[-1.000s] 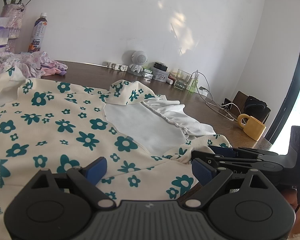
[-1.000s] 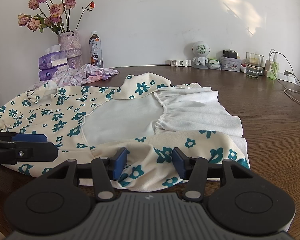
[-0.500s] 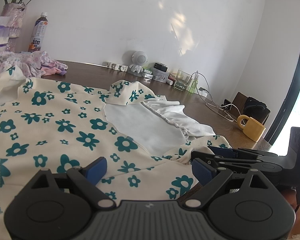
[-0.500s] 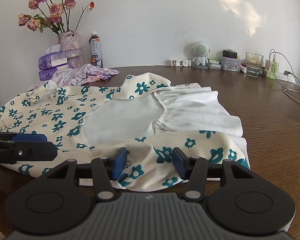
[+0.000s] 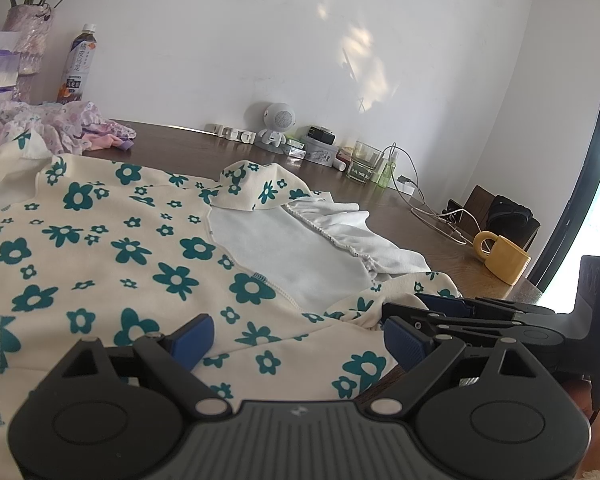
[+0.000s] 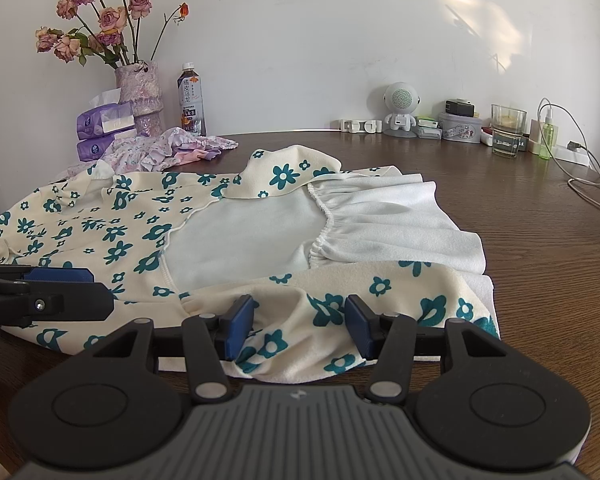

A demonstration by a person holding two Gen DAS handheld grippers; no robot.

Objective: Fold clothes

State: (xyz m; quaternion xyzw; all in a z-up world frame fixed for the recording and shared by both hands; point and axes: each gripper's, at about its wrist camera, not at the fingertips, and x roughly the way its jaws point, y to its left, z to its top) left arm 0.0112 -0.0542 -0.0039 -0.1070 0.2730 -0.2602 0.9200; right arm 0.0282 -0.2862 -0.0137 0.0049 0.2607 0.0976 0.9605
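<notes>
A cream garment with teal flowers point(image 5: 148, 248) and a white lining point(image 6: 252, 240) lies spread on the dark wooden table point(image 6: 540, 264). Its near hem is folded up over the white ruffled part point(image 6: 400, 220). My left gripper point(image 5: 296, 338) is open, hovering low over the near edge of the floral cloth, its fingers wide apart. My right gripper point(image 6: 299, 327) is open too, with a raised fold of the hem point(image 6: 300, 312) between its blue pads point(image 6: 240, 326). The two grippers sit side by side along the near edge; the left gripper point(image 6: 96, 292) appears side-on in the right wrist view.
A pink-purple garment point(image 6: 168, 150), tissue packs point(image 6: 104, 128), a flower vase point(image 6: 140, 92) and a bottle point(image 6: 191, 98) stand at the back left. Along the wall are a small robot figure point(image 6: 400, 110), a glass point(image 6: 508, 130) and cables point(image 6: 592, 184). A yellow mug point(image 5: 502, 258) sits at the right table edge.
</notes>
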